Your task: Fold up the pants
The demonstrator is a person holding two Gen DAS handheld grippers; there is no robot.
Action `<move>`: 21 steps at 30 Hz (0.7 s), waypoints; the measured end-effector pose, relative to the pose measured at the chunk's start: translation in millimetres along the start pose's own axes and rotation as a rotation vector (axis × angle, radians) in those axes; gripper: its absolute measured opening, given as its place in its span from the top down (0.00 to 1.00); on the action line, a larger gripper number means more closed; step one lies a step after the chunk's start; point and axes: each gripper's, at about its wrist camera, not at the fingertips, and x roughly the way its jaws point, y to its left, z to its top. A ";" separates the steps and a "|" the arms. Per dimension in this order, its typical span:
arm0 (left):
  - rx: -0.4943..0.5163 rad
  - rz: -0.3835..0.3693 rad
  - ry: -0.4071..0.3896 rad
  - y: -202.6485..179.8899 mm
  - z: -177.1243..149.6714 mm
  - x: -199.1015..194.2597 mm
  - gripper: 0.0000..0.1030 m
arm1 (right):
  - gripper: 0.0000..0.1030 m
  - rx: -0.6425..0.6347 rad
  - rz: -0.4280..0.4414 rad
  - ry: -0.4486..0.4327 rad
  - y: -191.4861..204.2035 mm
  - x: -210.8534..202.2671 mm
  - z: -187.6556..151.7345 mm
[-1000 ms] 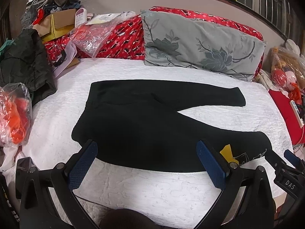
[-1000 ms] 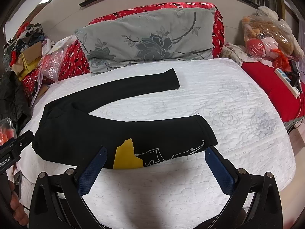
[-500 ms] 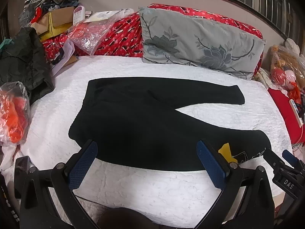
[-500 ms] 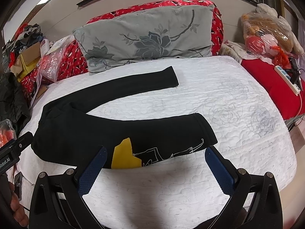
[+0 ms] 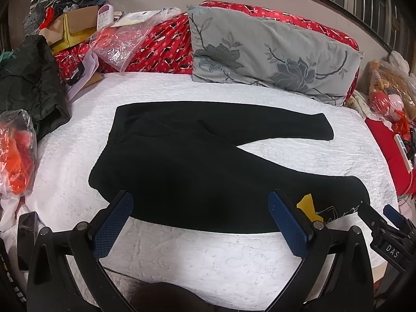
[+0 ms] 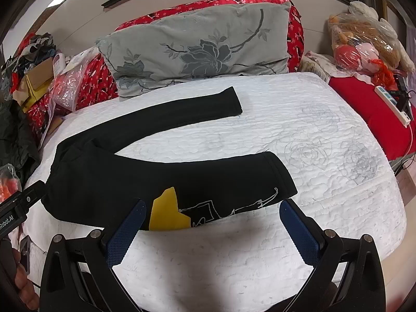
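While the black pants (image 5: 197, 166) lie flat and unfolded on the white bed (image 5: 197, 260), legs splayed rightward, we hover the left gripper (image 5: 200, 223) and right gripper (image 6: 212, 231) at the near edge, fingers wide, holding nothing. Judged step: approach. Next: pinch near leg's waist and cuff, carry onto far leg.

Ahead of the gripper, a grey floral pillow (image 5: 273, 57) leans on red bedding (image 5: 161, 49); a white quilt (image 5: 208, 254) lies beneath, bagged toys (image 6: 364, 39) far right
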 end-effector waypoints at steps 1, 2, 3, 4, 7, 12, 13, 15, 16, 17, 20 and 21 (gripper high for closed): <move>0.000 -0.001 0.001 -0.4 0.1 0.6 0.00 | 0.00 0.001 0.000 0.001 -0.5 0.6 -0.1; 0.001 -0.001 0.002 -0.9 -0.1 1.2 0.00 | 0.00 0.002 0.000 0.001 -0.8 0.9 -0.3; 0.002 0.000 0.003 -1.1 -0.5 1.7 0.00 | 0.00 0.003 0.000 0.001 -1.2 1.2 -0.3; 0.003 0.000 0.004 -1.6 -1.0 2.1 0.00 | 0.00 0.003 -0.002 0.002 -1.3 1.3 -0.5; 0.005 0.001 0.008 -2.6 -2.3 3.2 0.00 | 0.00 0.004 -0.002 0.003 -2.1 1.4 -0.9; 0.001 0.004 0.009 -2.8 -3.3 2.7 0.00 | 0.00 0.003 -0.003 0.002 -1.7 0.9 -0.8; 0.000 0.003 0.009 -2.9 -3.5 2.2 0.00 | 0.00 0.003 -0.003 0.002 -1.8 0.7 -0.8; 0.000 0.002 0.007 -3.5 -4.0 1.1 0.00 | 0.00 0.003 -0.003 0.002 -1.6 0.6 -0.8; 0.002 0.002 0.006 -3.7 -4.3 0.9 0.00 | 0.00 0.003 -0.003 0.001 -1.8 0.2 -1.1; 0.005 0.003 0.005 -4.2 -4.7 0.7 0.00 | 0.00 0.004 -0.002 0.001 -1.8 0.2 -1.1; 0.008 0.003 0.005 -4.3 -5.1 0.6 0.00 | 0.00 0.002 -0.003 0.002 -1.8 0.4 -1.3; 0.008 0.002 0.005 -4.4 -5.0 0.9 0.00 | 0.00 0.002 -0.003 0.002 -1.9 0.2 -1.4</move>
